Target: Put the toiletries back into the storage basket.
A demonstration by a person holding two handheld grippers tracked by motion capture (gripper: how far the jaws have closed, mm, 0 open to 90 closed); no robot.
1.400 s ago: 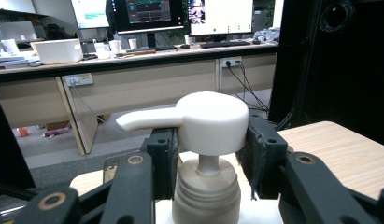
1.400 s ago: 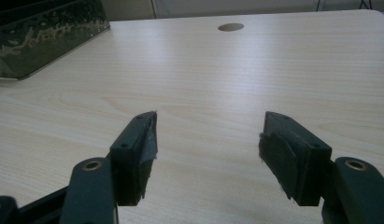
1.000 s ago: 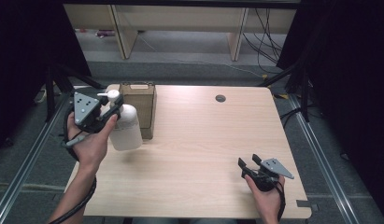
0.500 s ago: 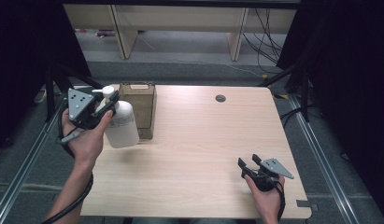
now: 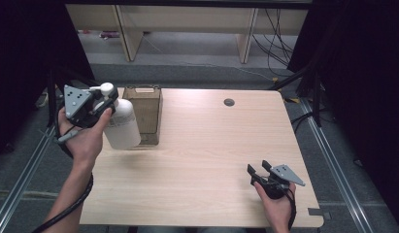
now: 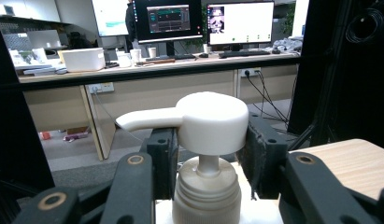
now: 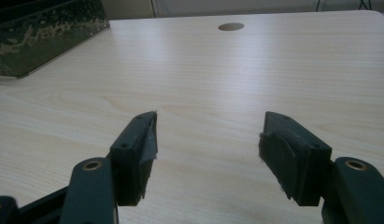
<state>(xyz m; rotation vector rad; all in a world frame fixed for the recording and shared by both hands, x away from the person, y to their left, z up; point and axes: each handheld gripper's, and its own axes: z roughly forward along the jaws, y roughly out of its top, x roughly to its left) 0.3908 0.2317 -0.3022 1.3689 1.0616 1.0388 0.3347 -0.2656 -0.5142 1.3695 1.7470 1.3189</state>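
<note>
Left gripper view: pump bottle (image 6: 206, 154), white, rigid plastic, smooth and likely slippery; weight unknown, fill level not visible. Left claw (image 6: 209, 154) clamped at neck under pump head: sound hold, collar stops slip, though bottle may swing. High view: bottle (image 5: 120, 124) at far-left bench (image 5: 211, 145), just beside brown box (image 5: 146, 114), whether lifted or standing unclear. No readable label or brand. Right claw (image 7: 208, 154) spread open, holding nothing, near right.

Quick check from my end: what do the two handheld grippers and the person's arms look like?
Both the left gripper and the right gripper are black, with two blocky jaws on brass-coloured pivot pins, each topped by a grey three-cornered plate dotted with holes. A black cable trails from each. The forearms are bare; no sleeves show.
</note>
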